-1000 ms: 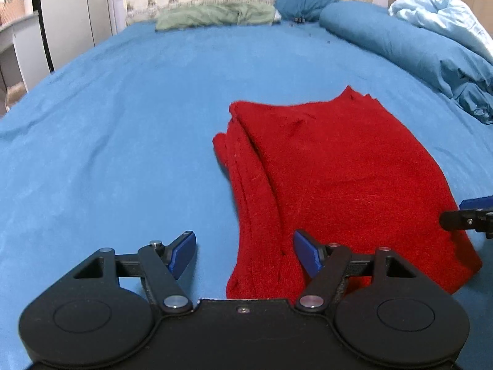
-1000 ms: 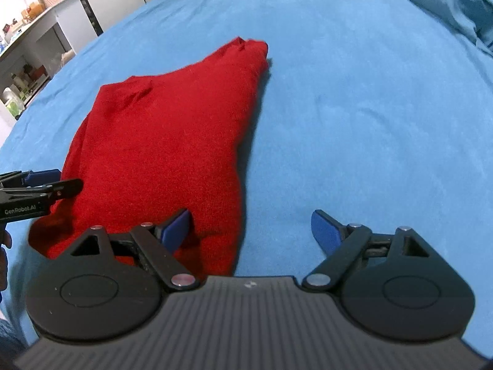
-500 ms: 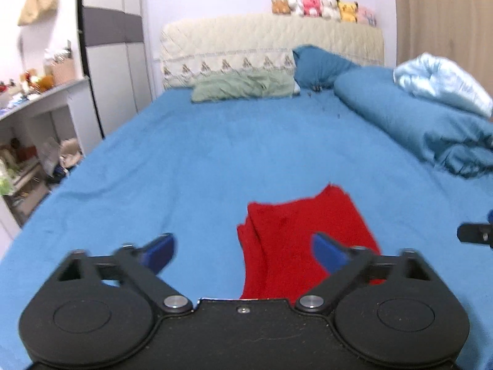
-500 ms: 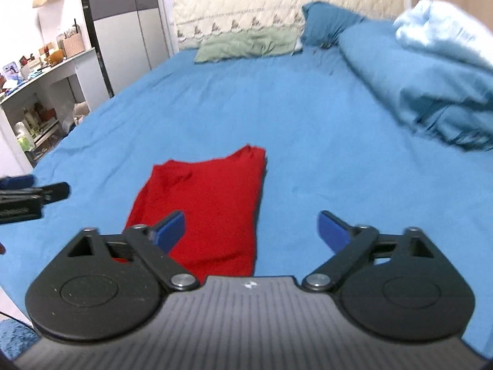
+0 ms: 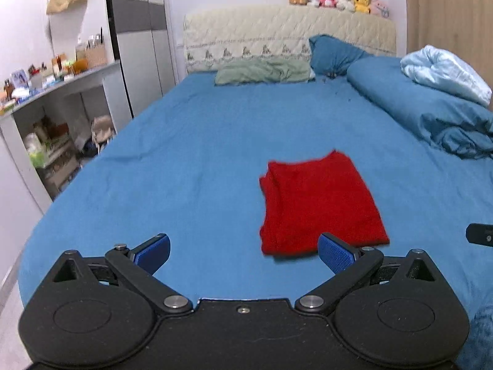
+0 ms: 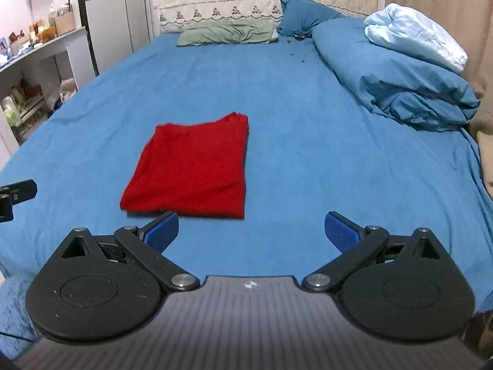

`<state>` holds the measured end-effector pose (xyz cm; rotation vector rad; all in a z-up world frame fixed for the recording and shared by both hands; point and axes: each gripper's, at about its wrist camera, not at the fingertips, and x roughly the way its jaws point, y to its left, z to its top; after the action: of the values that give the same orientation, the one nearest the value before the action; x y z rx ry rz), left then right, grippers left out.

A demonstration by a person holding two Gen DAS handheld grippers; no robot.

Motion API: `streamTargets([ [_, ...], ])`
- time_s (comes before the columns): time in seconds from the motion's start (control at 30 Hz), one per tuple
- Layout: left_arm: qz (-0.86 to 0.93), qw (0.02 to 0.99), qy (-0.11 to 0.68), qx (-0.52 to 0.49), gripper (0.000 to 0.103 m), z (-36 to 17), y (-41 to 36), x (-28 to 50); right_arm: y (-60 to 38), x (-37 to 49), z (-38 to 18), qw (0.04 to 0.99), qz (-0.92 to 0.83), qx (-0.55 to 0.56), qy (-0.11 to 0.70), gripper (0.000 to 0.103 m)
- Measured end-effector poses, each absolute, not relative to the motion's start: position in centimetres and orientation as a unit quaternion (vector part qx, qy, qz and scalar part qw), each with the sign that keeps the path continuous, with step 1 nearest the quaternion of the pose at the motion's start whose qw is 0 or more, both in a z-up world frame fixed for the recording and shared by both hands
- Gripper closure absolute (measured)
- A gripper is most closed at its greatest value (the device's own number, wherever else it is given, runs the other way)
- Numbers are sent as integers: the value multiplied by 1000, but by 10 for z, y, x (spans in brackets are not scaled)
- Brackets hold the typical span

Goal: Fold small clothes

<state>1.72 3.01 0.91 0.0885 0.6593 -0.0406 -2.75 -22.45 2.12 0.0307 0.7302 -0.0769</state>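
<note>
A red garment (image 5: 317, 205) lies folded into a flat rectangle on the blue bed sheet (image 5: 185, 154). It also shows in the right wrist view (image 6: 194, 169). My left gripper (image 5: 243, 252) is open and empty, held back from the garment's near edge. My right gripper (image 6: 251, 231) is open and empty, also short of the garment and to its right. A black tip of the right gripper (image 5: 479, 234) shows at the left view's right edge. The left gripper's tip (image 6: 17, 192) shows at the right view's left edge.
A rolled blue duvet (image 6: 391, 74) with a light blue blanket (image 6: 413, 35) lies along the bed's right side. A green pillow (image 5: 265, 72) and a blue pillow (image 5: 334, 54) lie at the headboard. Shelves with clutter (image 5: 46, 123) stand left of the bed.
Both grippers have pulled back and up from the red garment, which now lies small and untouched ahead of them. Both stayed open.
</note>
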Motion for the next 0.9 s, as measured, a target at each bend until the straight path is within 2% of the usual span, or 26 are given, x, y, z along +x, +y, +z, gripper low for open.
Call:
streamTargets([
  [0.33,-33,945,323,42,0,-3,33,2,-218,-40,-5,921,-39,20,386,0],
  [0.9,-51,949,305,57,0,3,19,-1,-226,-46,-2,923,-45,22,382,0],
])
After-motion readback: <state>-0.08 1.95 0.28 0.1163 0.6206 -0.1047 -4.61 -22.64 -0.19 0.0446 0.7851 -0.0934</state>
